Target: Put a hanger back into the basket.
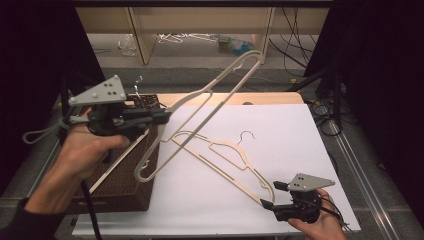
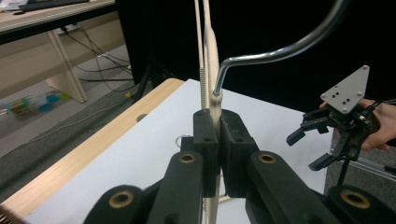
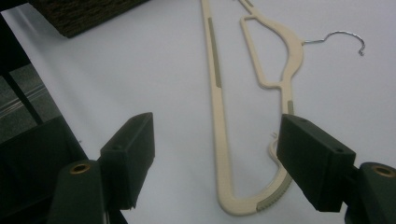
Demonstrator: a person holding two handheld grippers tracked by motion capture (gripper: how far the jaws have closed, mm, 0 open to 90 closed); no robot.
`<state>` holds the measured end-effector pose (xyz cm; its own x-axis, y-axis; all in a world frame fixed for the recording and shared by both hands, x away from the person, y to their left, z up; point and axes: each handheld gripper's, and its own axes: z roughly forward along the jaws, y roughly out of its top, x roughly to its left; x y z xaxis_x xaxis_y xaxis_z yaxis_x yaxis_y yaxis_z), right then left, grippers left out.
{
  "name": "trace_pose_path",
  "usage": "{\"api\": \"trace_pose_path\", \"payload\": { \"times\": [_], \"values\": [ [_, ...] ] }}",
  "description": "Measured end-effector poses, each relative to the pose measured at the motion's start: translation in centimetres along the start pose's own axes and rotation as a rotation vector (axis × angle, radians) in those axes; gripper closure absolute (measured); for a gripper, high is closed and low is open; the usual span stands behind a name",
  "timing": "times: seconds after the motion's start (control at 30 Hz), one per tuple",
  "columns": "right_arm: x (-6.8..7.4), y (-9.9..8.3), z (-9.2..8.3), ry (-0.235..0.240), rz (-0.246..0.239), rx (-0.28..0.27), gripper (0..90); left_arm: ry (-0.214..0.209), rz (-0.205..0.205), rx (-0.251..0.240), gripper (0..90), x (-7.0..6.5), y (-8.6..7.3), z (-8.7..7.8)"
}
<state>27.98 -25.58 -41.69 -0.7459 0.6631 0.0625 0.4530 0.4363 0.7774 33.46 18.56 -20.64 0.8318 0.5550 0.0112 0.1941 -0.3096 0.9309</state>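
- The right gripper (image 1: 267, 195) rests with its jaws spread, around the near end of the flat hanger (image 1: 225, 155) on the white sheet (image 1: 290, 130), probably to steady it.
- The left gripper (image 1: 167, 117) is clenched on the raised hanger (image 1: 210, 107) at its neck, above the wicker basket (image 1: 125, 185).

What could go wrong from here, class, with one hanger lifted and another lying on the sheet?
1. The left gripper pinches the raised hanger only near its hook, so it might swing or slip.
2. Its low end hangs beside the wicker basket and could catch.
3. The right gripper, jaws open, straddles the flat hanger and might nudge it.
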Motion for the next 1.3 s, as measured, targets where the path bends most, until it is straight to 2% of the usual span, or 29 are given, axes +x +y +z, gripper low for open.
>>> {"api": "trace_pose_path", "payload": {
  "times": [0.07, 0.1, 0.3, 0.43, 0.47, 0.5, 0.53, 0.63, 0.67, 0.7, 0.73, 0.8, 0.83, 0.87, 0.9, 0.97, 1.0, 1.03, 1.23, 1.3],
  "values": [
    [0.0, 0.0, 0.1, 0.004, 0.004, -0.013, 29.0, 0.044, 0.001, -0.001, 85.7, 0.7, 0.0, -1.5],
    [0.0, 0.0, 0.1, 0.004, 0.004, -0.013, 29.0, 0.044, 0.001, -0.001, 85.6, 0.7, 0.0, -1.5],
    [0.0, 0.0, 0.1, 0.0, 0.013, -0.014, 27.1, 0.121, -0.006, 0.026, 85.7, 2.6, -1.4, -3.5],
    [-0.1, -0.1, 0.0, -0.003, 0.014, -0.015, 27.0, 0.156, -0.043, 0.045, 85.6, 4.4, -3.0, -4.2],
    [-0.1, -0.1, 0.0, 0.0, 0.012, -0.014, 27.0, 0.164, -0.041, 0.045, 85.6, 4.9, -3.3, -4.3],
    [-0.1, -0.1, 0.1, -0.004, 0.018, -0.016, 27.0, 0.186, -0.104, 0.071, 85.6, 5.4, -4.1, -4.8],
    [-0.1, -0.1, 0.1, -0.004, 0.018, -0.016, 27.0, 0.186, -0.104, 0.071, 85.7, 5.4, -4.1, -4.8],
    [-0.2, -0.1, 0.1, -0.003, 0.014, -0.014, 27.0, 0.21, -0.063, 0.078, 85.7, 7.1, -5.0, -5.4],
    [-0.2, -0.2, 0.0, -0.006, 0.016, -0.013, 26.9, 0.218, -0.078, 0.082, 85.6, 7.8, -5.6, -5.8],
    [-0.3, -0.2, 0.0, -0.006, 0.017, -0.011, 26.9, 0.218, -0.078, 0.082, 85.7, 7.8, -5.6, -5.8],
    [-0.3, -0.2, 0.0, -0.006, 0.017, -0.011, 26.9, 0.226, -0.038, 0.084, 85.7, 8.6, -5.9, -6.1],
    [-0.2, -0.2, 0.0, -0.004, 0.021, -0.01, 26.9, 0.229, -0.048, 0.089, 85.7, 9.4, -6.7, -6.5],
    [-0.2, -0.2, 0.1, -0.004, 0.018, -0.011, 26.9, 0.24, -0.053, 0.097, 85.6, 10.4, -7.6, -6.9],
    [-0.2, -0.2, 0.1, -0.004, 0.018, -0.011, 26.9, 0.24, -0.053, 0.097, 85.6, 10.4, -7.6, -6.9],
    [-0.2, -0.2, 0.1, -0.005, 0.014, -0.01, 26.9, 0.246, -0.098, 0.103, 85.6, 10.5, -8.1, -7.1],
    [-0.2, -0.2, 0.2, -0.003, 0.013, -0.014, 27.0, 0.25, -0.155, 0.118, 85.6, 11.2, -9.2, -7.6],
    [-0.2, -0.2, 0.2, -0.005, 0.012, -0.012, 27.0, 0.262, -0.164, 0.127, 85.6, 11.8, -10.1, -7.9],
    [-0.2, -0.2, 0.2, -0.005, 0.012, -0.012, 27.0, 0.262, -0.164, 0.127, 85.6, 11.8, -10.1, -7.9],
    [-0.2, -0.3, 0.2, 0.0, 0.022, -0.004, 27.0, 0.289, -0.18, 0.165, 85.6, 12.9, -12.3, -8.3],
    [-0.2, -0.2, 0.2, 0.001, 0.018, -0.003, 27.0, 0.294, -0.164, 0.184, 85.6, 13.1, -12.9, -8.2]
  ]
}}
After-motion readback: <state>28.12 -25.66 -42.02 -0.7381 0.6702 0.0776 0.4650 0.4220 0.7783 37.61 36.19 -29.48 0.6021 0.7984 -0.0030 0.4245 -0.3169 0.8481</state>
